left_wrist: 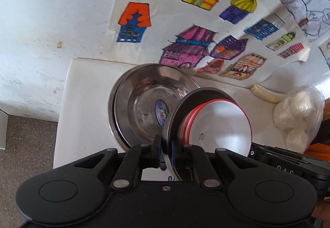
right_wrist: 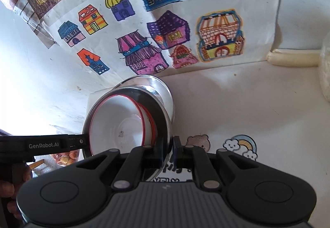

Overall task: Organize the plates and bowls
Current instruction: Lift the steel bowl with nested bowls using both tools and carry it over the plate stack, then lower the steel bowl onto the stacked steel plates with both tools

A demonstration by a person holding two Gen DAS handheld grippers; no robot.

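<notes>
Both tongs are pinching the same steel plate's rim, left tongs (left_wrist: 165, 152) and right tongs (right_wrist: 171, 150) from opposite sides, so the steel plate (right_wrist: 163, 122) hangs tilted with white red-rimmed bowls (right_wrist: 121, 122) on it. It's just in front of the steel dish (left_wrist: 144, 104) leaning near the desk (right_wrist: 247, 104) edge; open desk lies right of that dish.

A home with a child in it, by the look of things. Felt-pen drawings of houses (right_wrist: 165, 19) on paper sheets are stuck to a scuffed white wall (left_wrist: 41, 21). The white counter (right_wrist: 247, 104) carries bear and rainbow stickers (right_wrist: 241, 145). Steel plates (left_wrist: 144, 108) and red-rimmed bowls (right_wrist: 121, 120) are everyday tableware, and a plastic bag (left_wrist: 299, 112) sits against the wall.
</notes>
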